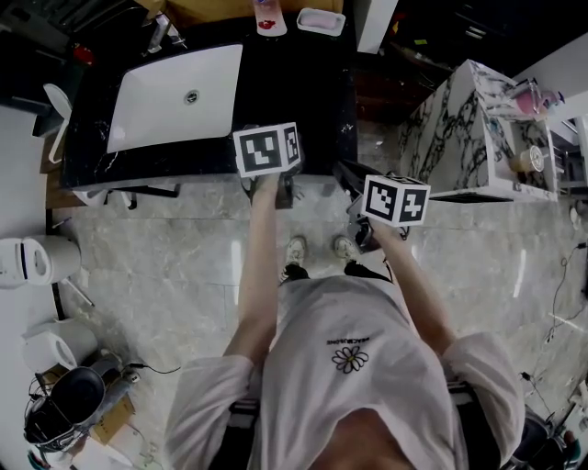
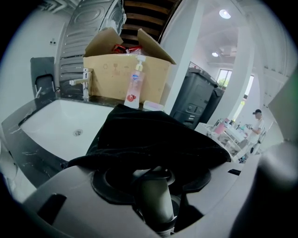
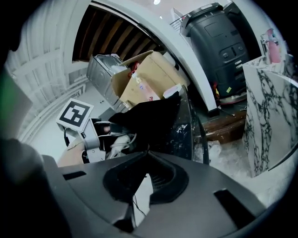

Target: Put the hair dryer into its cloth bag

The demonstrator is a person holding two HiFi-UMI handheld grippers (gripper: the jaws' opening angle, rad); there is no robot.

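Note:
My left gripper (image 2: 153, 186) is shut on the grey handle of the hair dryer (image 2: 156, 204). The black cloth bag (image 2: 149, 139) lies draped over the dryer's head and hides it. In the head view the left gripper (image 1: 267, 151) hangs over the front edge of the black counter (image 1: 331, 101). The right gripper (image 1: 395, 199) is just to its right, off the counter. From the right gripper view, the bag (image 3: 151, 121) and the left gripper (image 3: 95, 139) lie ahead, apart from my right gripper (image 3: 146, 175), which is shut. A thin dark thread shows below its tips; whether it is pinched I cannot tell.
A white sink (image 1: 175, 92) with a faucet (image 2: 81, 83) fills the counter's left part. Behind it stand a cardboard box (image 2: 116, 79), a soap bottle (image 2: 135, 86) and a pink dish (image 1: 322, 20). A marble table (image 1: 478, 138) is at the right, kettles (image 1: 32, 262) at the left.

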